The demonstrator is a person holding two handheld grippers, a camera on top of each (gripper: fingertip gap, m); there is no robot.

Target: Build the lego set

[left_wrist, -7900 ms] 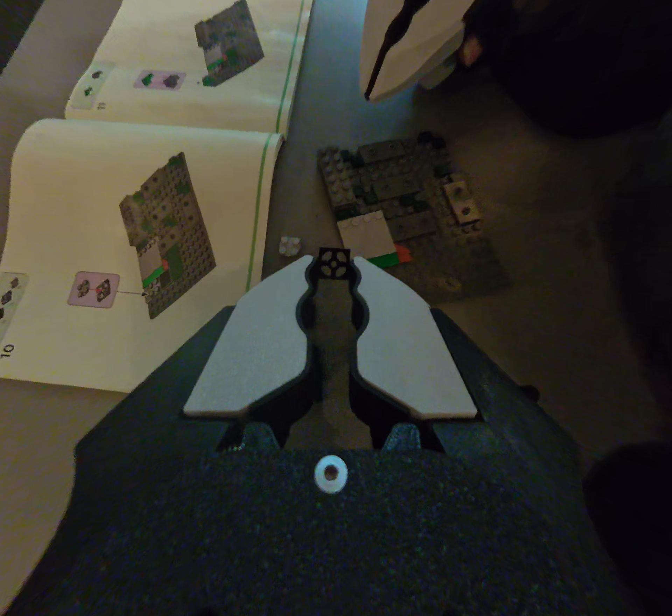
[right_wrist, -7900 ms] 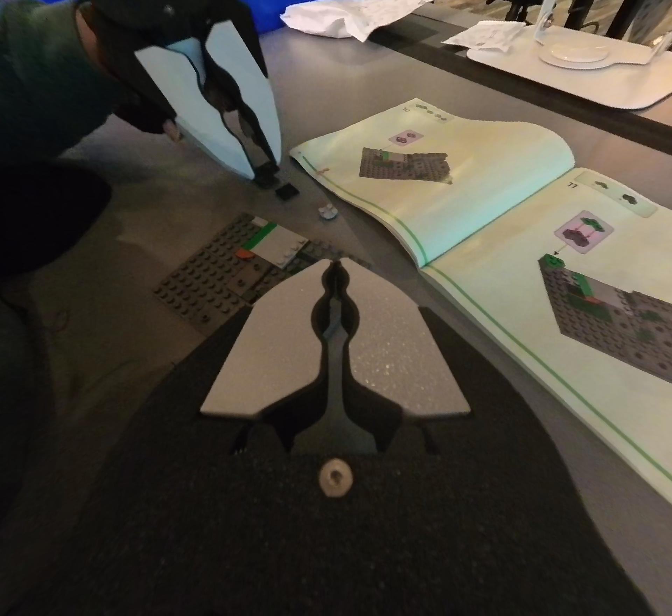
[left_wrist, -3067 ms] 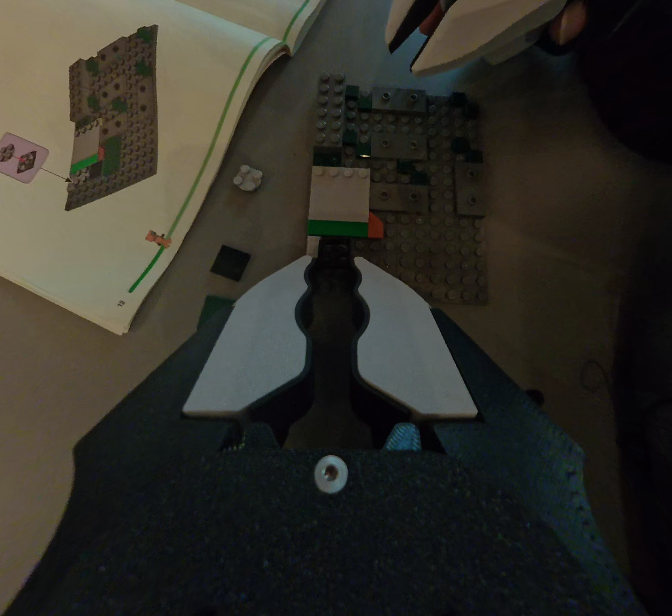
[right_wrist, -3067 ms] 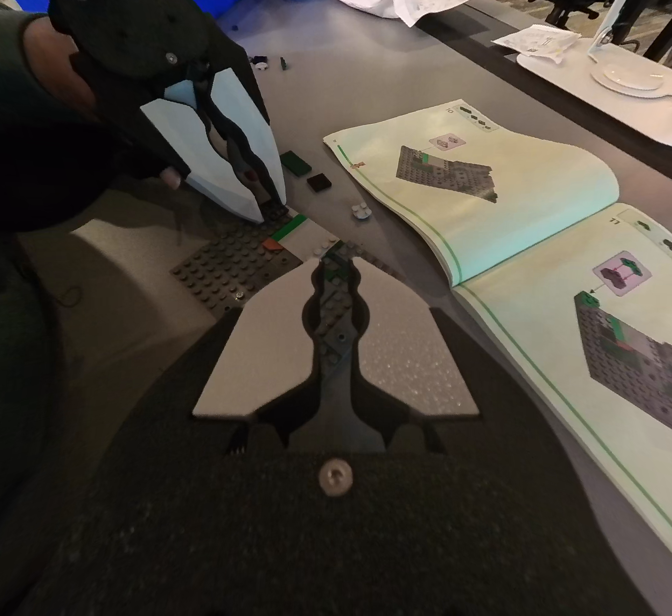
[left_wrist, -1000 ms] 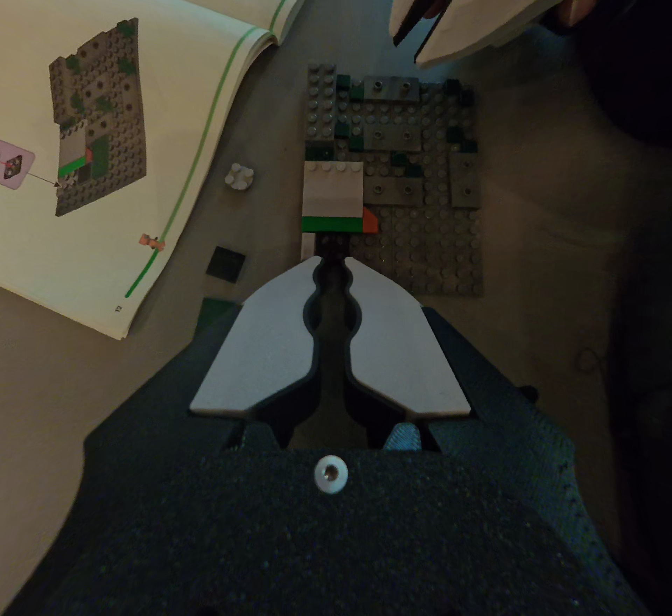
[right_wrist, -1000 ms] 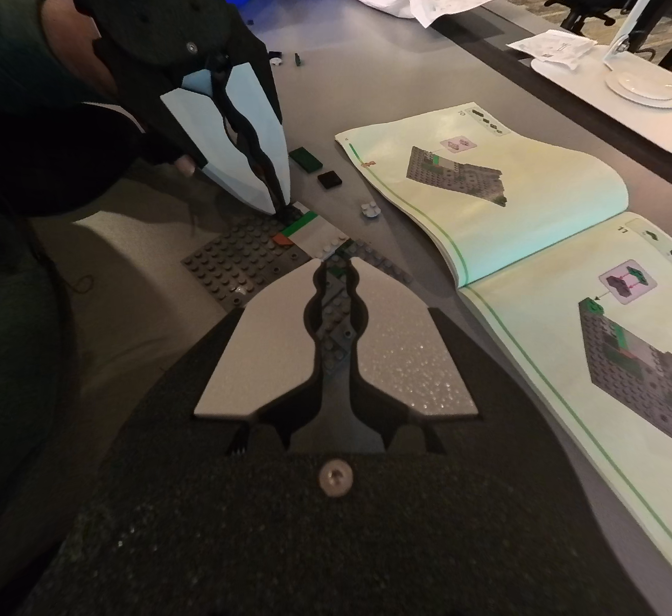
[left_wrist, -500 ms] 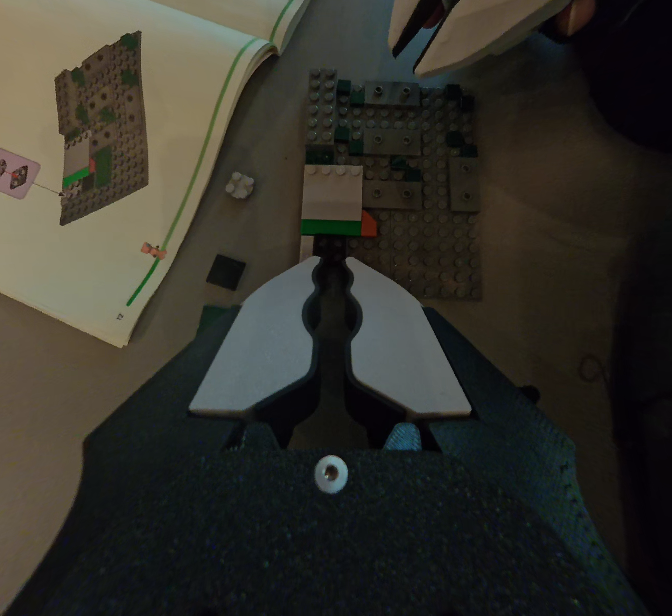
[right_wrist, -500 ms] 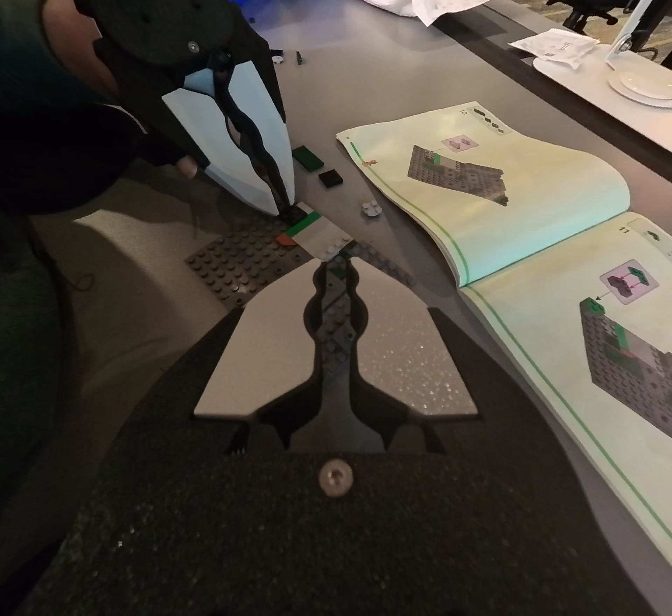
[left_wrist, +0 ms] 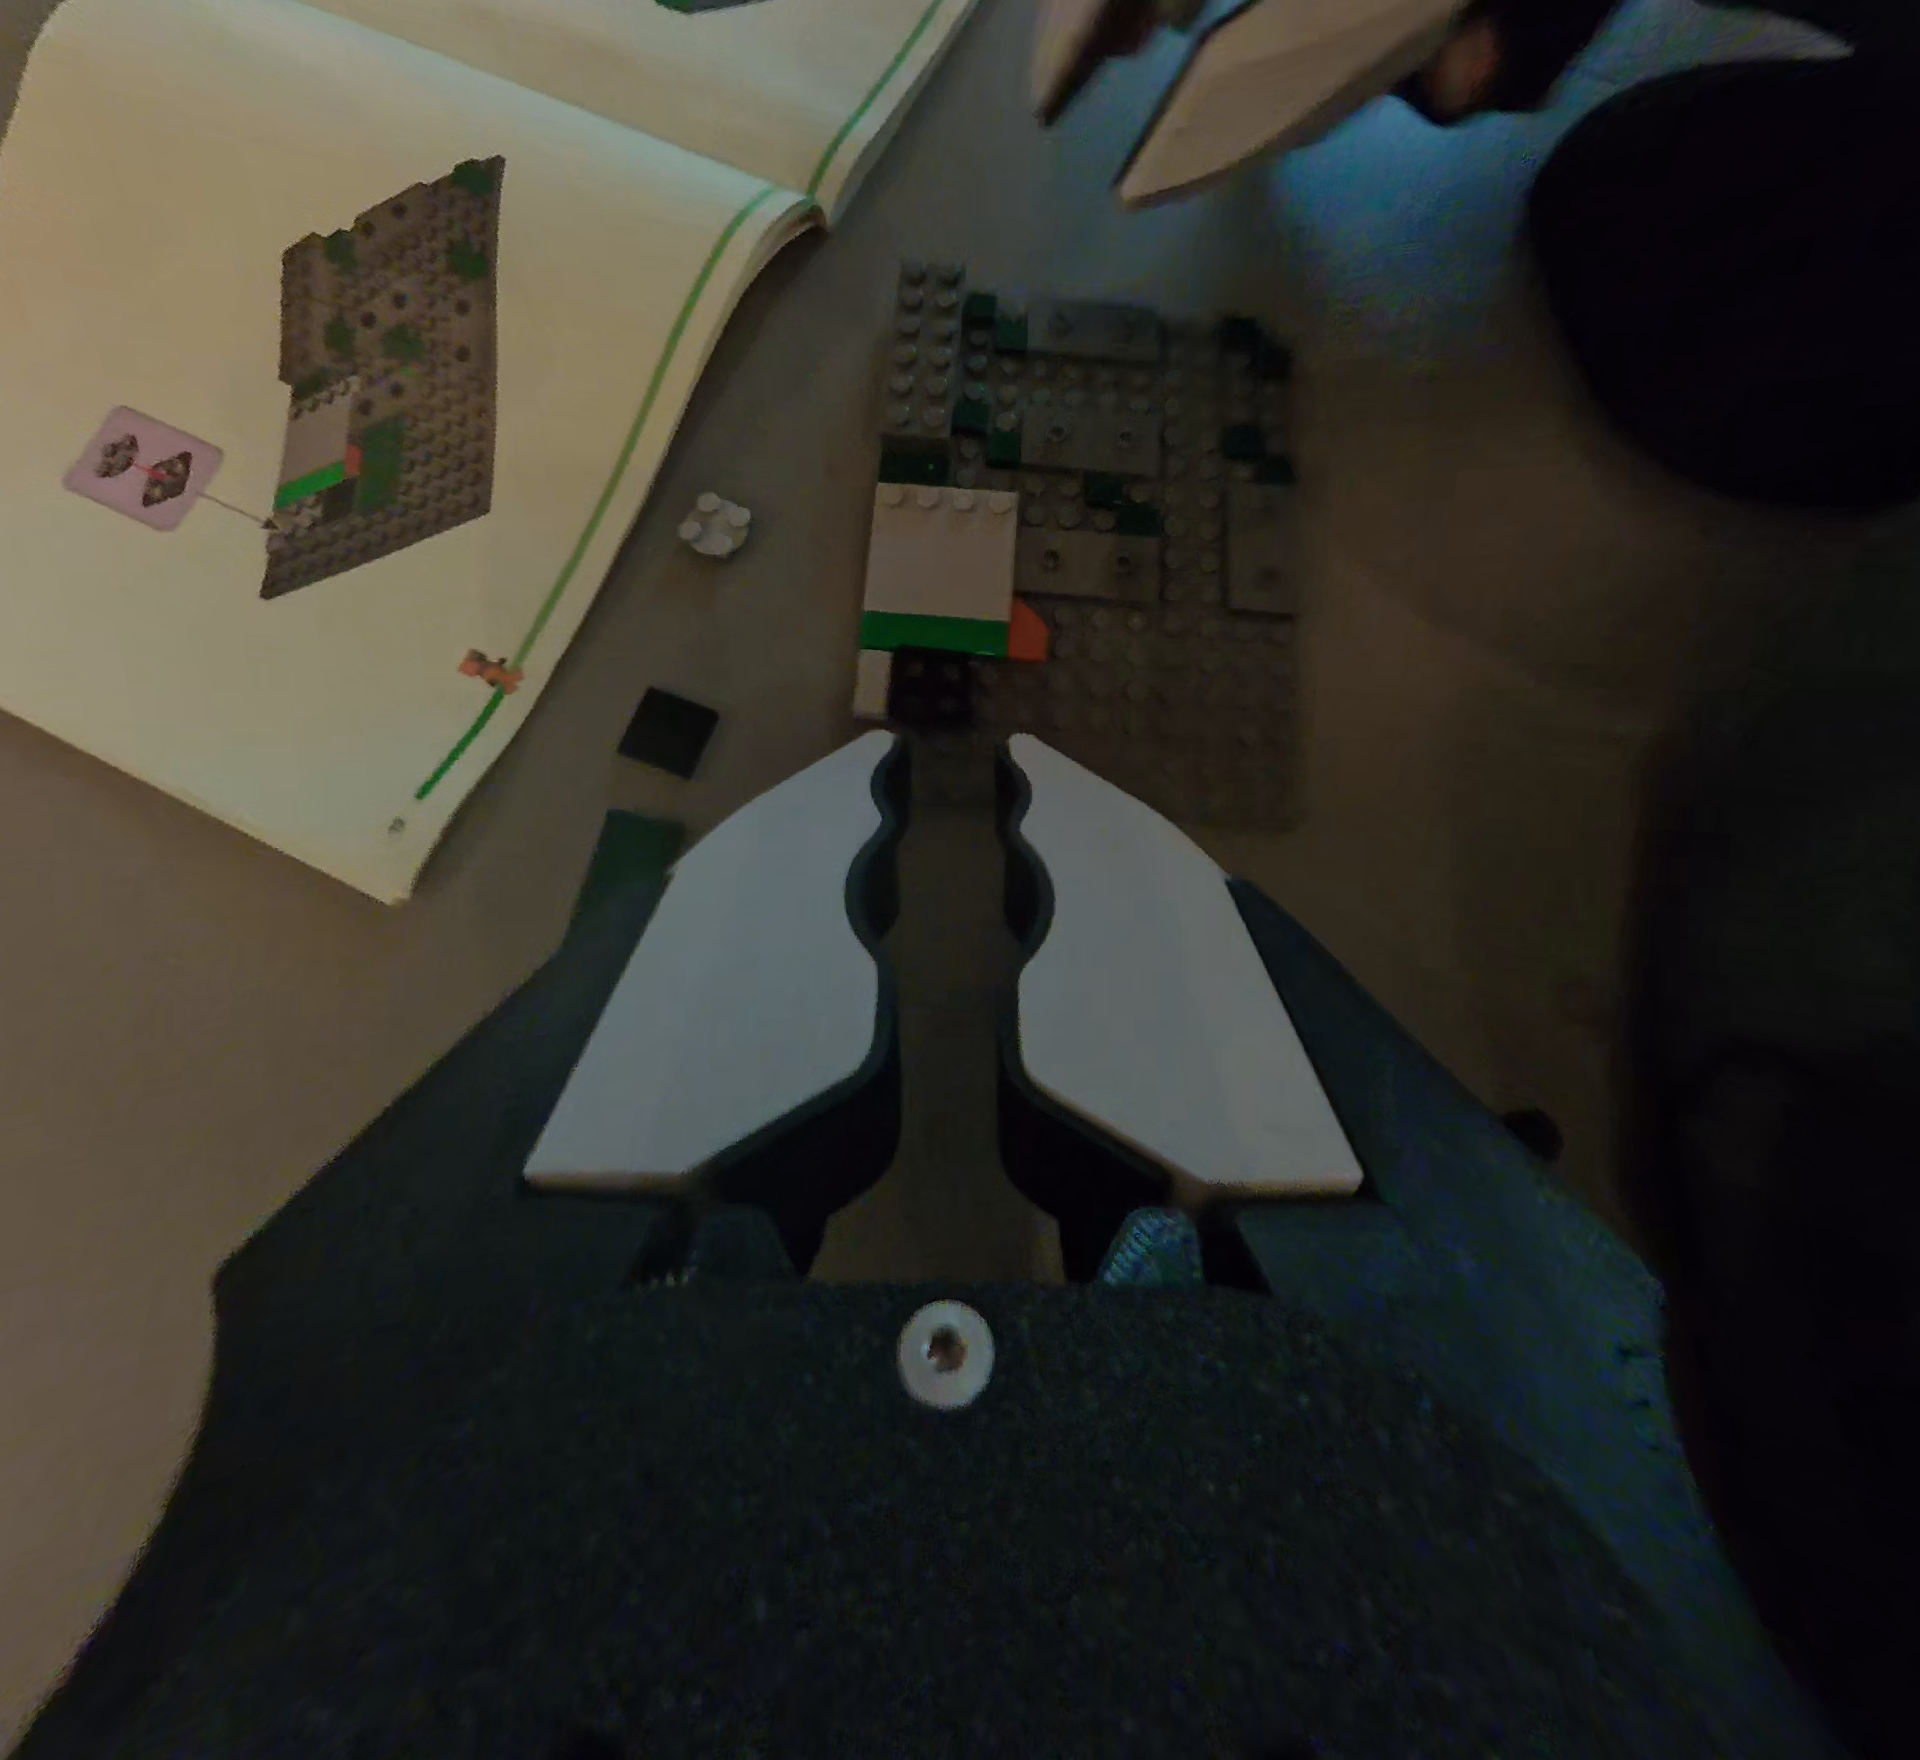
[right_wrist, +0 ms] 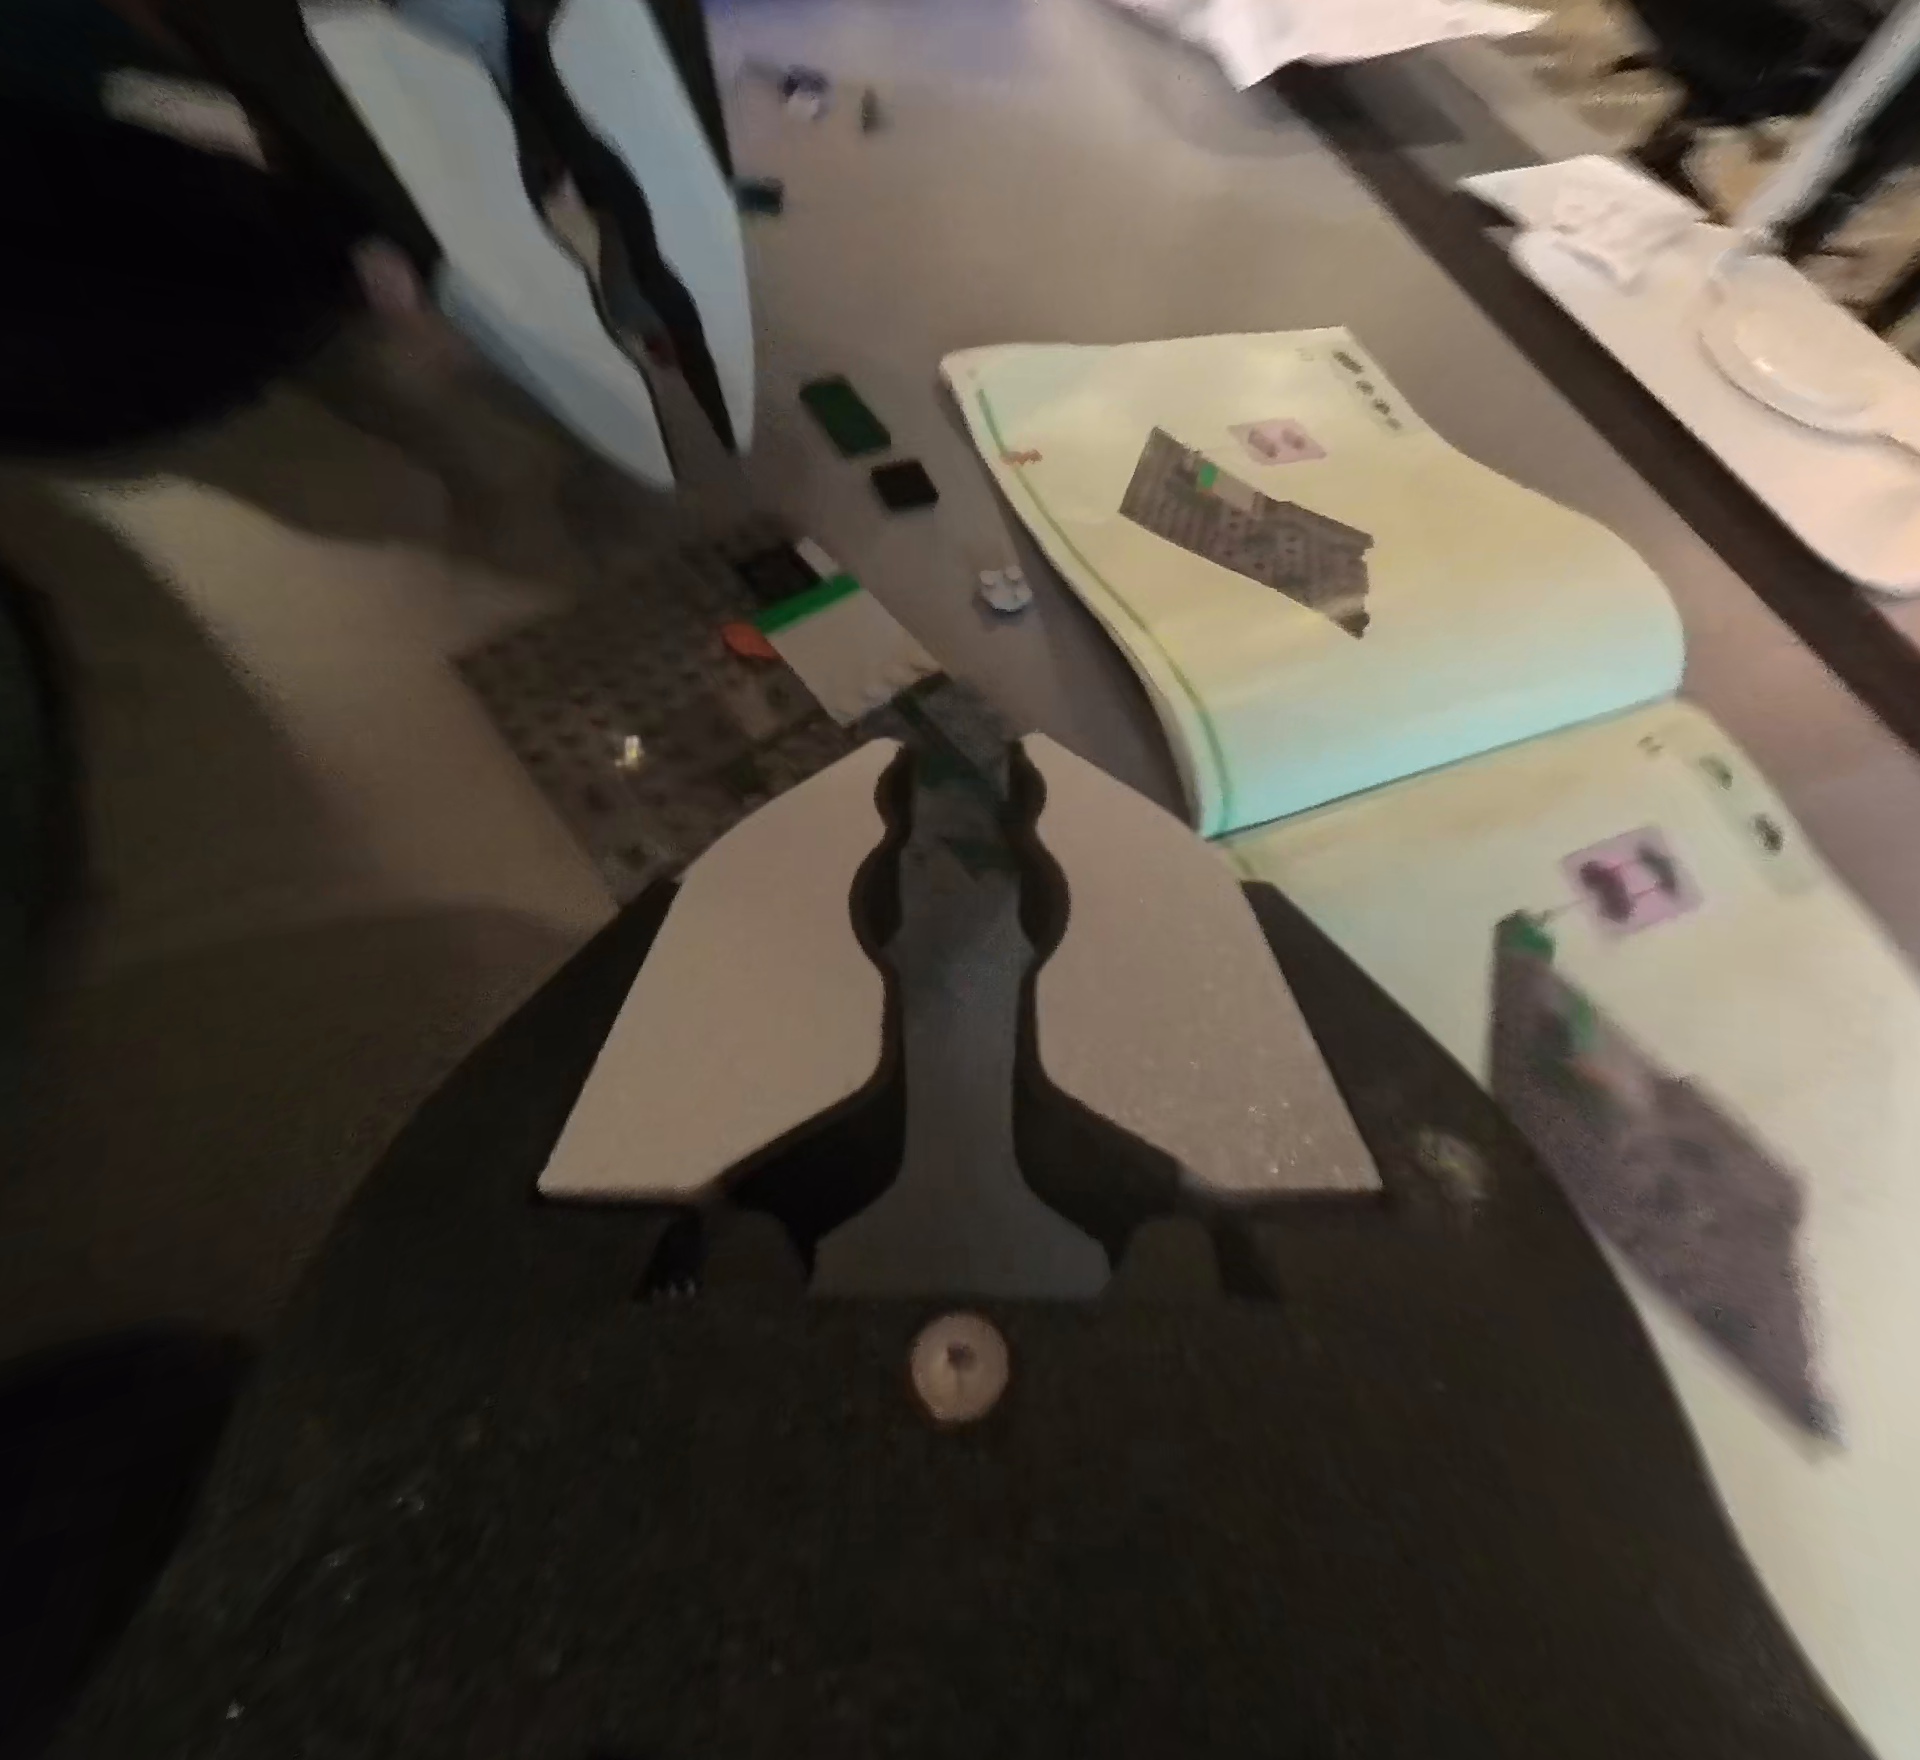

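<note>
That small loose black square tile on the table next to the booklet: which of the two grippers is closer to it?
Left. The left gripper hangs just beside the black square tile, tips over the baseplate's near edge. The right gripper is raised beyond the baseplate's far side.

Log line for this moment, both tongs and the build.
left tongs: open, empty, at baseplate near edge | right tongs: open, empty, over far edge | black piece: seated beside green strip
</note>
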